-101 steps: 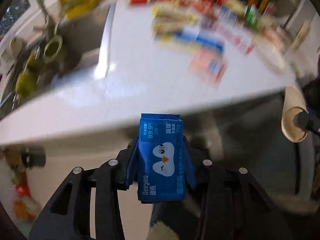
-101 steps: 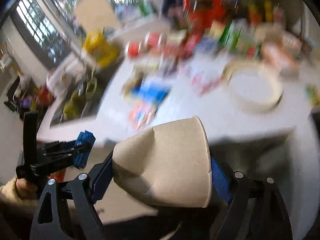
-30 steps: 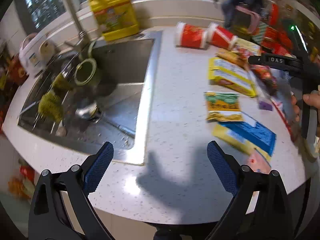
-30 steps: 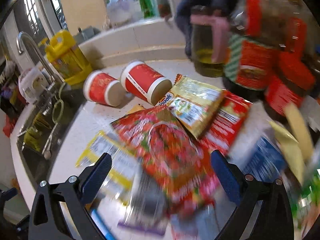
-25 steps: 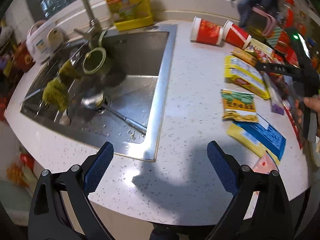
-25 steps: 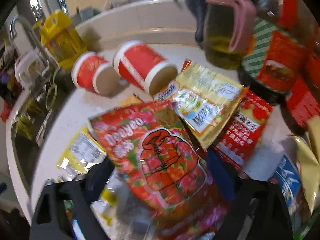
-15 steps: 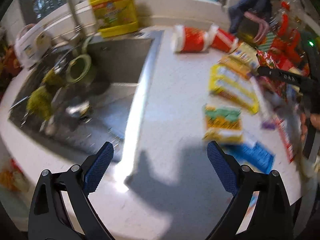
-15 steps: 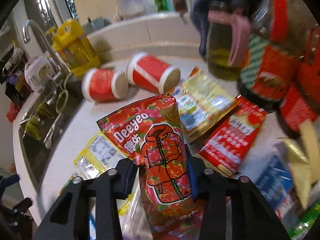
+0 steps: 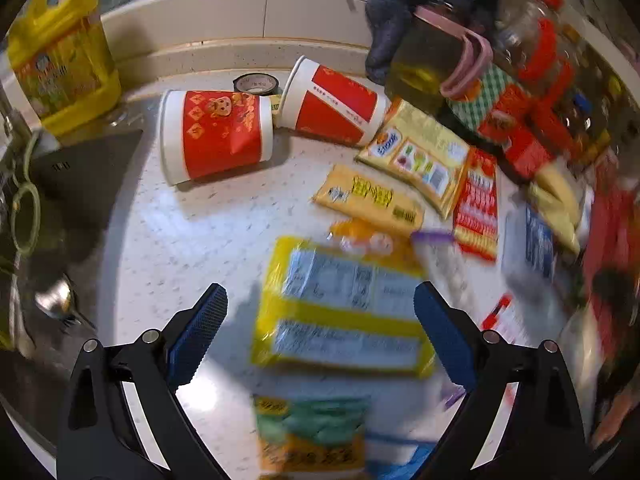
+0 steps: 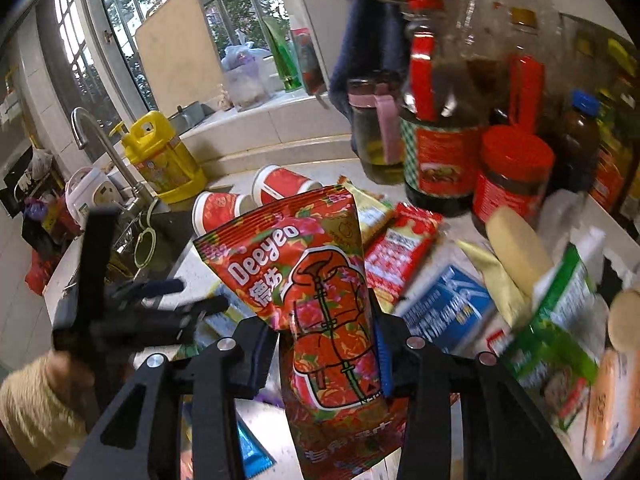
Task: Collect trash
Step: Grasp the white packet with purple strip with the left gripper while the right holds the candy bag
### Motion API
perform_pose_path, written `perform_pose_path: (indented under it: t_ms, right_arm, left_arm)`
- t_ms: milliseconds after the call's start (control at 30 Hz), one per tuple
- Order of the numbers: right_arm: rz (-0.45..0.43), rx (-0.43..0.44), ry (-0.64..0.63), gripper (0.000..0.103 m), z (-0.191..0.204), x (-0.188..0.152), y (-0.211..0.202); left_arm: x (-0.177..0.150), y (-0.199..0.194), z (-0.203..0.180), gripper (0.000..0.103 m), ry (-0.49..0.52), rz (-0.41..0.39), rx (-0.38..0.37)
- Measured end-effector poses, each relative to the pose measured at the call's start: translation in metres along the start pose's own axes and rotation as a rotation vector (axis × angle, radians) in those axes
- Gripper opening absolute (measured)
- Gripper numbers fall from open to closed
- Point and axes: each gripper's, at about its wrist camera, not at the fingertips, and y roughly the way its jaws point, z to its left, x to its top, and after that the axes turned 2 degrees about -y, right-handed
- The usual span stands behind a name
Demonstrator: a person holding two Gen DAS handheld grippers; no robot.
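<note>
My right gripper is shut on a red flowered Deeyeo packet, held upright above the littered counter. In the left wrist view my left gripper stands open over a yellow wrapper with white label panels, its pads either side and clear of it. A green and orange wrapper lies just nearer. Two red paper cups lie on their sides further back. The left gripper also shows at the left of the right wrist view, held by a hand in a pale sleeve.
Several more wrappers cover the white speckled counter. Jars and sauce bottles crowd the right and back. A sink lies at the left with a yellow jug behind it and a tape roll near the cups.
My right gripper closed on the red Deeyeo packet and lifted it off the counter. My left gripper moved right from the sink side, over the wrappers, staying open.
</note>
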Motion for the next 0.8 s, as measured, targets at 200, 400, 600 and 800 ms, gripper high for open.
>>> perform_pose_path:
  t_ms: [200, 400, 600, 800]
  right_arm:
    - [-0.030, -0.022, 0.064, 0.041, -0.013, -0.008, -0.013]
    - [-0.058, -0.047, 0.127, 0.041, -0.032, -0.016, -0.026]
    - [-0.072, -0.061, 0.163, 0.042, -0.047, -0.021, -0.039]
    - [-0.091, -0.051, 0.182, 0.042, -0.053, -0.024, -0.048]
  left_arm:
    - [0.019, 0.022, -0.050, 0.092, 0.046, 0.072, -0.032]
    - [0.004, 0.053, -0.098, 0.092, 0.144, 0.102, 0.146]
    - [-0.006, 0.075, -0.129, 0.093, 0.237, 0.059, 0.313]
    - [-0.005, 0.074, -0.121, 0.068, 0.113, 0.061, 0.242]
